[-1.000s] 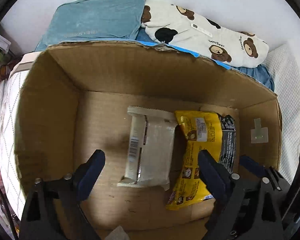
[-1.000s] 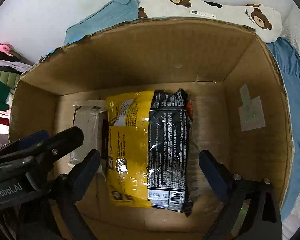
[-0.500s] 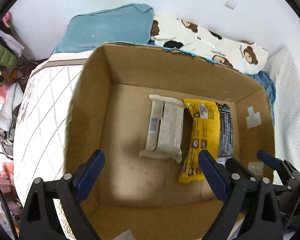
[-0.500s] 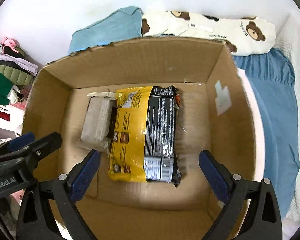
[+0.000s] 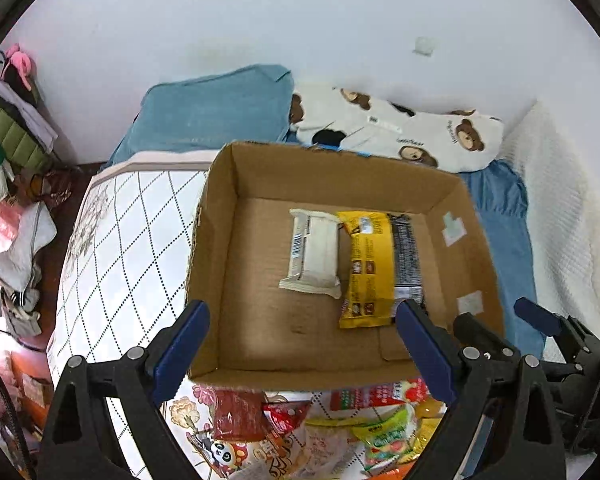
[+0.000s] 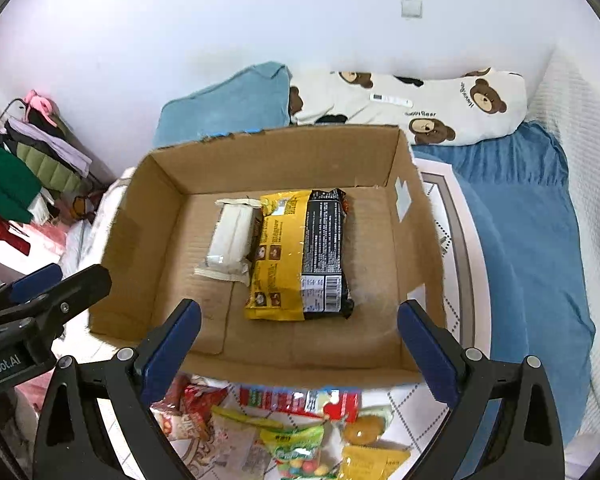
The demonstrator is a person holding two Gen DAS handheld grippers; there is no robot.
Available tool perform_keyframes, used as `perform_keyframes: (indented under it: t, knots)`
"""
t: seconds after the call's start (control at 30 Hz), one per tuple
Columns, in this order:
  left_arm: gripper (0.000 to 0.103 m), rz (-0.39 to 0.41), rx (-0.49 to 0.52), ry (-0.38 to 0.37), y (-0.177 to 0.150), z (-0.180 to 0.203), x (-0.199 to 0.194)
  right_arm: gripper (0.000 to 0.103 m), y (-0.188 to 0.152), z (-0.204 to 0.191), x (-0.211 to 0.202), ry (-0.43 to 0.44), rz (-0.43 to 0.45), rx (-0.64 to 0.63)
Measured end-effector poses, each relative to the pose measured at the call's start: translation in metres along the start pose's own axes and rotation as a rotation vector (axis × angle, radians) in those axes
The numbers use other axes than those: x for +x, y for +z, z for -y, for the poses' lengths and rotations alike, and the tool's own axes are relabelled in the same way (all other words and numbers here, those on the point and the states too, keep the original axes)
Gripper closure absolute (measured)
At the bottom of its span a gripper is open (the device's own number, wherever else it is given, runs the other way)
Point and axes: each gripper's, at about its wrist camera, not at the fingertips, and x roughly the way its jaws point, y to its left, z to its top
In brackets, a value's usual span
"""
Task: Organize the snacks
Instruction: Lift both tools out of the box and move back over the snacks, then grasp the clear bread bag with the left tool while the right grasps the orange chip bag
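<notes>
Both pairs of jaws are spread wide and grip nothing. My left gripper (image 5: pixel 302 346) hangs over the near wall of the cardboard box (image 5: pixel 236 370), with its blue pads (image 5: pixel 180 342) on either side of that wall in the picture. My right gripper (image 6: pixel 298 346) hovers just beside it, over the same near edge of the box (image 6: pixel 300 372), its pads (image 6: pixel 428 354) likewise apart.

Inside the box lie two snacks side by side. A white packet (image 5: pixel 314 256) sits left of a yellow-and-black packet (image 5: pixel 382 264), their long edges touching or nearly so; in the right view the white packet (image 6: pixel 234 240) tucks slightly under the yellow-and-black one (image 6: pixel 302 256). Both lie flat on the box floor, toward its middle and far side.

Below my jaws, in front of the box, a loose heap of snack packs (image 5: pixel 320 428) is spread over the patterned bed cover (image 5: pixel 120 248): red ones, a green candy bag (image 6: pixel 296 450) and a yellow pack (image 6: pixel 370 462).

Beyond the box lie a blue pillow (image 6: pixel 228 106) and a bear-print pillow (image 6: pixel 424 106) against the white wall.
</notes>
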Motion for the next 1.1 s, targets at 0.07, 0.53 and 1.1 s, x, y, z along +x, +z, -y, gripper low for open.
perform_keyframes:
  t: [0.07, 0.53, 1.1]
  knots:
    - [0.008, 0.018, 0.013, -0.008, -0.004, 0.003, -0.011, 0.003, -0.006, -0.002, -0.014, 0.003, 0.021, 0.002]
    - [0.008, -0.071, 0.042, -0.027, -0.092, -0.019, -0.019, 0.003, -0.101, 0.012, -0.034, 0.061, -0.063, 0.106]
    - [0.023, -0.439, 0.308, 0.076, -0.216, 0.066, 0.15, 0.026, -0.231, 0.056, 0.013, 0.031, -0.27, 0.186]
